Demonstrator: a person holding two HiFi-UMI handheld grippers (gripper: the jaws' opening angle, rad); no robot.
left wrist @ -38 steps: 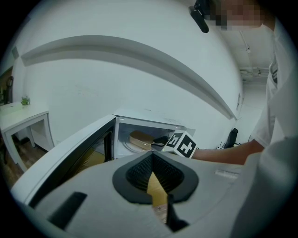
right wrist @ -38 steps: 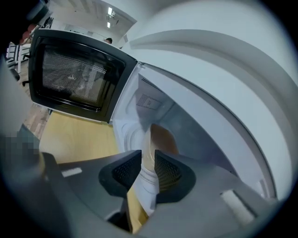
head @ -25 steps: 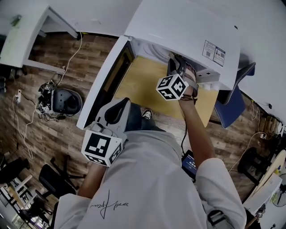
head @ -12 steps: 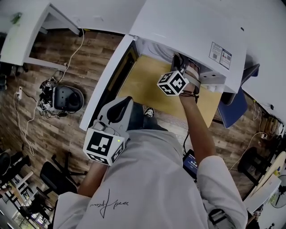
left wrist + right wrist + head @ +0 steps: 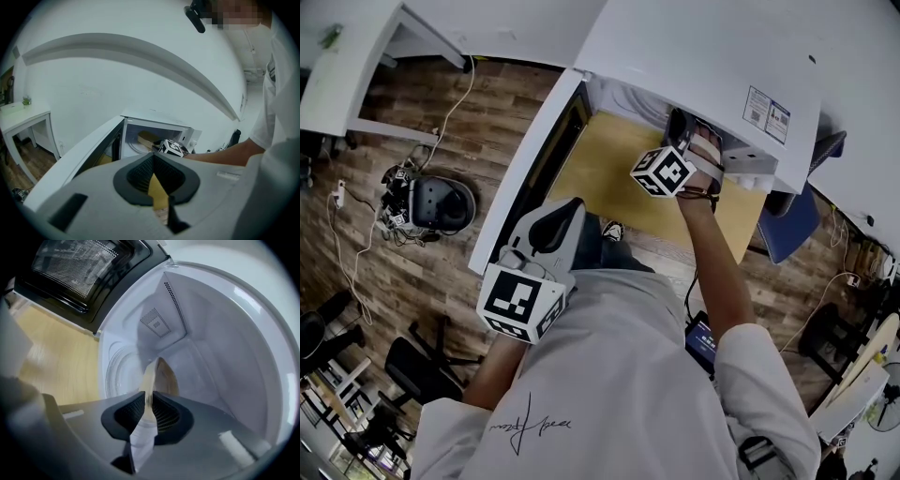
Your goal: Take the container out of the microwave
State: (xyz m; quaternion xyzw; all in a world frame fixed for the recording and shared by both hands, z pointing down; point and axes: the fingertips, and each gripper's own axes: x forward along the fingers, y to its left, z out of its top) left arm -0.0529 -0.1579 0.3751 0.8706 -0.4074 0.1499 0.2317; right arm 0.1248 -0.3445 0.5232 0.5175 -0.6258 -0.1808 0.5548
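Right gripper (image 5: 149,395) is poked into the open microwave (image 5: 703,66), and its jaws have just been closing. In its own view they're nipped onto a thin, pale, see-through wall that I read as the edge of the container (image 5: 151,373). Only that sliver and a brownish curve just right of it show, about centre frame, so the shape, lid and contents are hard to make out. It sits over the glass turntable (image 5: 119,376), low in the cavity and straight ahead of the pads.

From the head view you can't see any of that. The microwave's white top covers the jaw tips and the container completely. All that sticks out is the marker cube (image 5: 661,172) and the person's hand (image 5: 703,150), upper right of centre.

Left gripper (image 5: 153,157) is well apart from it, lower left of centre in the head view, outside the microwave and beside the swung-open door (image 5: 525,159). Its tips are pressed together with nothing in them; the yellow sliver behind the pads is just the table (image 5: 600,173). In the left gripper view a tan shape (image 5: 146,138) sits inside the cavity right next to the right gripper's cube, but it's small and I can't tell if that's the container.
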